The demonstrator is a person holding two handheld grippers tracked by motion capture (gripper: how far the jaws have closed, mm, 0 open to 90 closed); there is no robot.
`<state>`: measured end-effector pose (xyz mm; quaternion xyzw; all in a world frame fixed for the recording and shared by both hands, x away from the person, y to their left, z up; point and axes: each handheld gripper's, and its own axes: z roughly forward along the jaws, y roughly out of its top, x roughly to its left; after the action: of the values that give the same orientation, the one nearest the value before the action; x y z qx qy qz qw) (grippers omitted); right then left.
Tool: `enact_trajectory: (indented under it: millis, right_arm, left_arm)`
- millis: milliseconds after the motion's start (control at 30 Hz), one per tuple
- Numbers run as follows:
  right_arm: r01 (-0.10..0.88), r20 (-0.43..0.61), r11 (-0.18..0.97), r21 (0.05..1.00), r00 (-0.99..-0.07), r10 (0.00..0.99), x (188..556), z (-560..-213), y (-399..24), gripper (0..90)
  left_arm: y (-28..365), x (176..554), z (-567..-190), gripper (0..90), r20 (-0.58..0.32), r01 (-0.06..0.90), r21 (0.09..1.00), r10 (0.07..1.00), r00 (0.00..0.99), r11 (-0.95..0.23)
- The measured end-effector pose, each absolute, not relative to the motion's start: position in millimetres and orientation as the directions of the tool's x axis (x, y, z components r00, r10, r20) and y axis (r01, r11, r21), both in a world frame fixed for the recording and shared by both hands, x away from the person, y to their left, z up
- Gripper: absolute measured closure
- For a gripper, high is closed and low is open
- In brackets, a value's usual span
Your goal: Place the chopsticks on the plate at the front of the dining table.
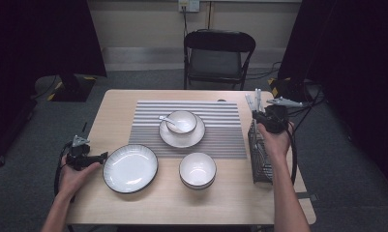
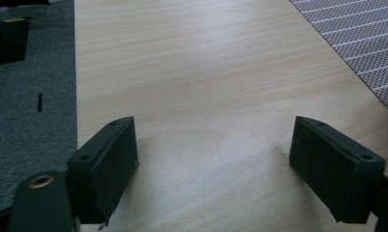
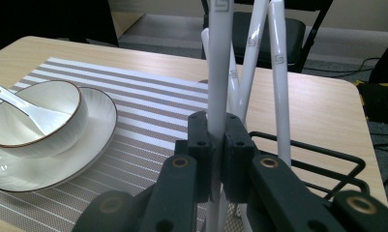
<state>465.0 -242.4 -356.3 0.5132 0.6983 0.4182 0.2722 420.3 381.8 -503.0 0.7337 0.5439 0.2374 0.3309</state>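
Meanwhile, right gripper (image 3: 216,159) clamps 1 white chopstick (image 3: 218,63) above the rack (image 1: 259,154) — left gripper (image 2: 213,164) gapes wide.

The white chopstick (image 3: 219,72) is cut off at the top edge, its lower end hidden behind the fingers (image 3: 201,145).

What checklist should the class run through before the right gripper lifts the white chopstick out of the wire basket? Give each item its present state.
1. Right gripper closed on one white chopstick: ok, both pads press on it.
2. The other chopsticks outside the jaws: ok, they stand behind the grip.
3. Wire basket upright on the table: ok.
4. Chopstick's lower end free of the basket's mesh: cannot tell, the jaws hide it.
5. Left gripper out of the way: ok, open over bare wood beside the large plate.
6. Placemat has room beside the bowl with the spoon: ok.
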Motion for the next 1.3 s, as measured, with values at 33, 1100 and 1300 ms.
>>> enact_trajectory:
  millis: [33, 1100, 1300]
  right_arm:
    - [0.487, 0.053, 0.12, 0.865, -0.326, 0.944, 464, -356, -244, 85.2]
    - [0.348, 0.101, 0.037, 0.937, -0.371, 0.923, 453, -326, -255, 85.3]
    - [0.329, 0.086, 0.045, 0.943, -0.373, 0.924, 452, -318, -253, 85.4]
  left_arm:
    - [382, 420, -503, 17.0, -0.012, 0.641, 0.744, 0.955, 0.295, -0.189]
    - [382, 420, -503, 17.0, -0.012, 0.641, 0.744, 0.955, 0.296, -0.19]
    - [382, 420, -503, 17.0, -0.012, 0.641, 0.744, 0.955, 0.296, -0.189]
